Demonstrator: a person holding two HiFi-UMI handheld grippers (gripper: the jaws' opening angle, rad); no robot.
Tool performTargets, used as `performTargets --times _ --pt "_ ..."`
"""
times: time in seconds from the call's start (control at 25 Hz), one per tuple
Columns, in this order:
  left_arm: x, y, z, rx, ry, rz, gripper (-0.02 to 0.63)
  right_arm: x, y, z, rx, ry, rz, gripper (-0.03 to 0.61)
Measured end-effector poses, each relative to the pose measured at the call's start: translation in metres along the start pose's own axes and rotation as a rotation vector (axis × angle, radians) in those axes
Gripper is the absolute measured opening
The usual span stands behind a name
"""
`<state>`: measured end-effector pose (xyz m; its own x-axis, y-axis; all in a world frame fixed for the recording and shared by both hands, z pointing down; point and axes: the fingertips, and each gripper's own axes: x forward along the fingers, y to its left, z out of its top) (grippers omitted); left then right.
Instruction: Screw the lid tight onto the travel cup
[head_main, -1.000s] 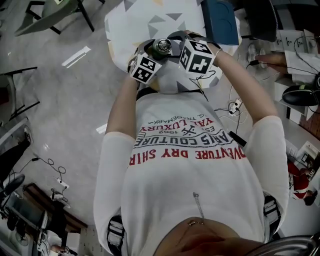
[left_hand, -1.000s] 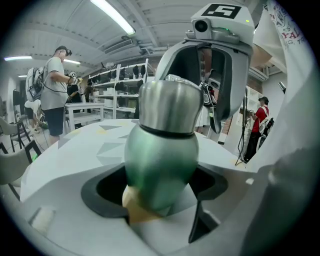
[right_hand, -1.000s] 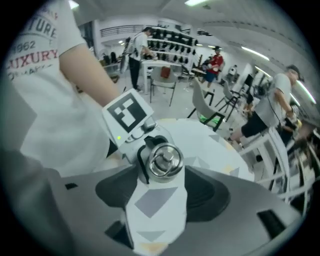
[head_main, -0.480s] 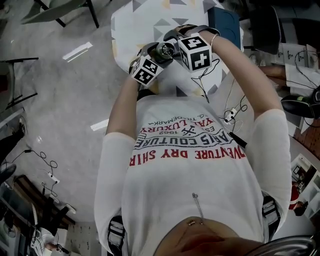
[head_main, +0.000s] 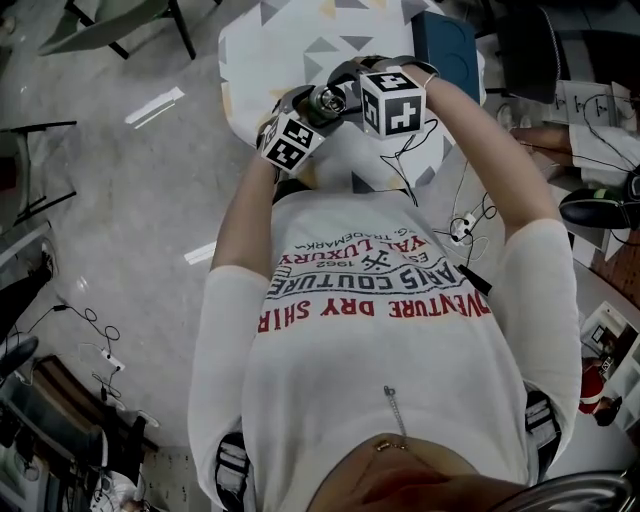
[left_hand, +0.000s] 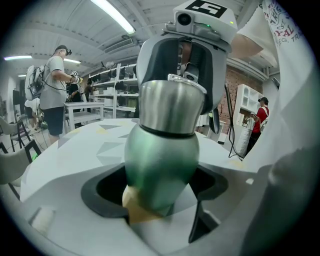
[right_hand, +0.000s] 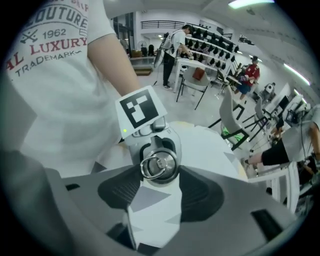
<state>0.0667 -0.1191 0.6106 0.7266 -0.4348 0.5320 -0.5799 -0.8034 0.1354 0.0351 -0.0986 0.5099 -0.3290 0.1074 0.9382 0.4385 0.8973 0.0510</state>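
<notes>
Left claw (left_hand: 157, 210) clamps the likely slippery, rigid travel cup (left_hand: 160, 155); right claw (right_hand: 156, 172), just closing, pinches the steel lid (left_hand: 172, 107) at twelve o'clock.

Head view overhead; close gripper views share cup (left_hand: 160, 150).

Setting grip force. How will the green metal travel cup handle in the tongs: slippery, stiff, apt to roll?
The green metal travel cup has a glossy, curved wall, so it probably slips easily in the left tongs. Its body and brushed steel lid look rigid, likely no denting. Round, it would likely roll if laid down.
</notes>
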Motion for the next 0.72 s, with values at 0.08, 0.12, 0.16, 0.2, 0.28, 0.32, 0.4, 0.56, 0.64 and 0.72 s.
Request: performTargets --times 0.08,0.12,0.16,0.2,0.28,0.32,0.4,0.56,0.64,0.72 --pt "0.0010 0.0001 0.0001 0.000 -0.001 0.001 0.387 -0.0001 -0.0013 -0.0005 0.085 -0.008 -0.024 0.249" --pt "0.0017 0.0001 0.0002 0.000 -0.001 0.001 0.387 -0.0001 -0.0020 -0.0010 0.132 -0.008 -0.041 0.249" --pt "0.0022 0.0002 0.0001 -0.001 -0.001 0.001 0.387 0.0000 -0.0028 -0.0013 0.179 -0.005 -0.059 0.249" --pt "0.0024 0.0005 0.0000 -0.001 -0.001 0.000 0.387 0.0002 -0.0036 -0.0015 0.226 -0.002 -0.079 0.249" --pt "0.0021 0.0008 0.0000 -0.001 -0.001 0.000 0.387 0.0006 -0.0052 -0.0016 0.321 0.000 -0.116 0.249" --pt "0.0018 0.0006 0.0000 -0.001 -0.001 0.001 0.387 0.0005 -0.0057 -0.0017 0.366 -0.002 -0.132 0.249" --pt "0.0014 -0.0003 0.0003 0.000 0.000 0.000 0.387 -0.0002 -0.0061 -0.0019 0.456 -0.007 -0.162 0.249" --pt "-0.0003 -0.0012 0.0016 0.003 -0.002 0.003 0.387 -0.0015 -0.0071 -0.0013 0.600 0.000 -0.225 0.249" --pt "-0.0009 -0.0007 0.0013 0.002 0.000 0.006 0.387 -0.0016 -0.0081 -0.0012 0.641 -0.003 -0.246 0.249" --pt "-0.0006 -0.0008 0.0006 0.002 0.001 0.006 0.387 -0.0011 -0.0082 -0.0015 0.669 -0.014 -0.259 0.249"
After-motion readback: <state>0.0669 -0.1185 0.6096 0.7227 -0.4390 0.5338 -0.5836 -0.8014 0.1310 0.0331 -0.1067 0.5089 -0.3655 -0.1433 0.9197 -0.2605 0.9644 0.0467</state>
